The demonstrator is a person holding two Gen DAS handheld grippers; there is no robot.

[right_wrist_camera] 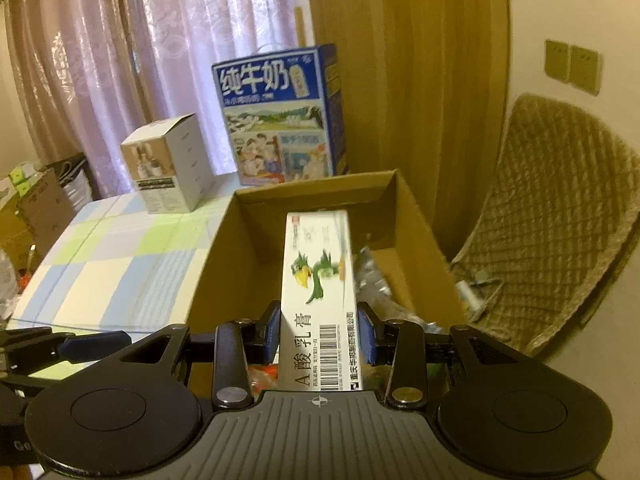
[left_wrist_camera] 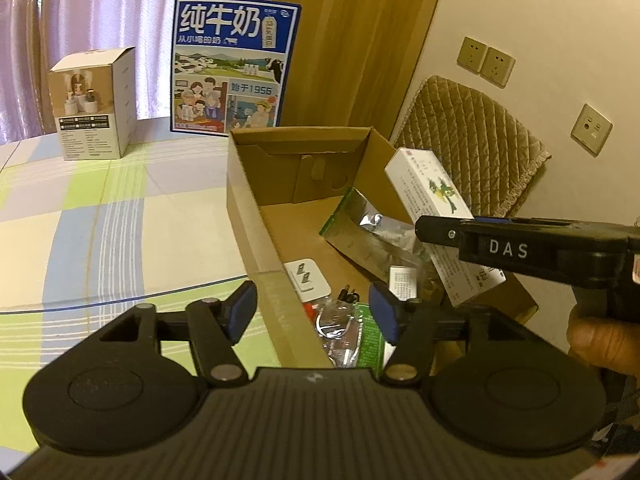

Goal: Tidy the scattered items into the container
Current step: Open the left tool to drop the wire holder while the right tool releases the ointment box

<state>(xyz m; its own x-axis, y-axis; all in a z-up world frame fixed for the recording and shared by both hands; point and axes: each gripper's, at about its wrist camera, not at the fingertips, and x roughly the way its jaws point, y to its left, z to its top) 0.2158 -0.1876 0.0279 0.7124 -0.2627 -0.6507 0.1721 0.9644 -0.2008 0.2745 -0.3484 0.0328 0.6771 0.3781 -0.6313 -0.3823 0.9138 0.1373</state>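
Squarely, right gripper (right_wrist_camera: 319, 334) pinches a slim white carton (right_wrist_camera: 320, 300) over the cardboard box (right_wrist_camera: 420, 240) — left gripper (left_wrist_camera: 314, 312) gapes, empty.

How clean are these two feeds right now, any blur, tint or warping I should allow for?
Left wrist view: sharp, strong fisheye bending of the cardboard box edges, glare on the foil pouch. Right wrist view: softer, yellowish cast, milk carton print blurred, but the ointment box barcode stays legible.
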